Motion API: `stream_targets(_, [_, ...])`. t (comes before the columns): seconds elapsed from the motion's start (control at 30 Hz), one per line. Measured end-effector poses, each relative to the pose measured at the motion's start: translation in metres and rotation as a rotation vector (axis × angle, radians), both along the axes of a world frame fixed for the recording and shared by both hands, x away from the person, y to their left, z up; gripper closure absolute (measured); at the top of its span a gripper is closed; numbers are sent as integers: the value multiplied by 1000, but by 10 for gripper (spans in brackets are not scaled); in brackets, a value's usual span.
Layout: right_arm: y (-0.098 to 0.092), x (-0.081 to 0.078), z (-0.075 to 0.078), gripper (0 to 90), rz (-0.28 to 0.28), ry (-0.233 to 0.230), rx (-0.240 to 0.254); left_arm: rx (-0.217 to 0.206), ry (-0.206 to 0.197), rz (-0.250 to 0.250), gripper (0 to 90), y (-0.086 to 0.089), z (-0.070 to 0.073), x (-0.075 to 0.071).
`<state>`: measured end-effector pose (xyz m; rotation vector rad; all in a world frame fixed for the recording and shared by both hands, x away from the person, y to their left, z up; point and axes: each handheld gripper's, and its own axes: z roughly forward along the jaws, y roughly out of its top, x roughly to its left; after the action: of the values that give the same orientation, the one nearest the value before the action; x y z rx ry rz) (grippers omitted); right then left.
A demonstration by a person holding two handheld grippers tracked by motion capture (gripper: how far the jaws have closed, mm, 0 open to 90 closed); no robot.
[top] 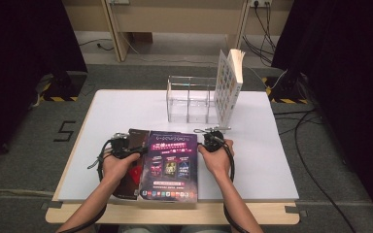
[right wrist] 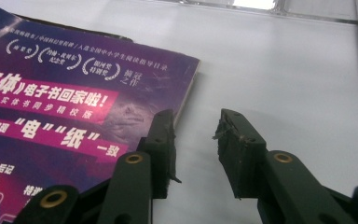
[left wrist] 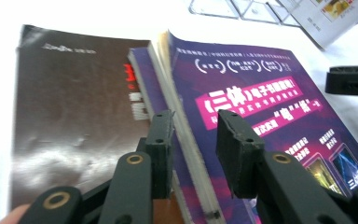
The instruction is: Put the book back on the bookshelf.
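Purple book (top: 171, 165) edges between parted jaws.

Clear acrylic organizer (top: 189, 99) with upright book (top: 229, 85) on white table (top: 262, 150)

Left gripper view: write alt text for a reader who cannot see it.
Two black fingers of the left gripper stand apart over the edge of a purple-covered book that lies on a dark brown book on a white table. A clear acrylic holder sits beyond.
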<state>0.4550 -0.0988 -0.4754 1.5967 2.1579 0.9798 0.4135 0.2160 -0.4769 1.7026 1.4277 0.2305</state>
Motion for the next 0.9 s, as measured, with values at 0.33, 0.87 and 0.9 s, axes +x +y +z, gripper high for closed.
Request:
stream_targets(0.33, [7,14,3,599,1,20,28,12,27,-10,605,-9,-6,6])
stream_targets(0.87, [18,31,0,555,1,85,69,0,45,-11,598,-9,-9,8])
stream_targets(0.9, [18,31,0,555,1,85,69,0,45,-11,595,-9,-9,8])
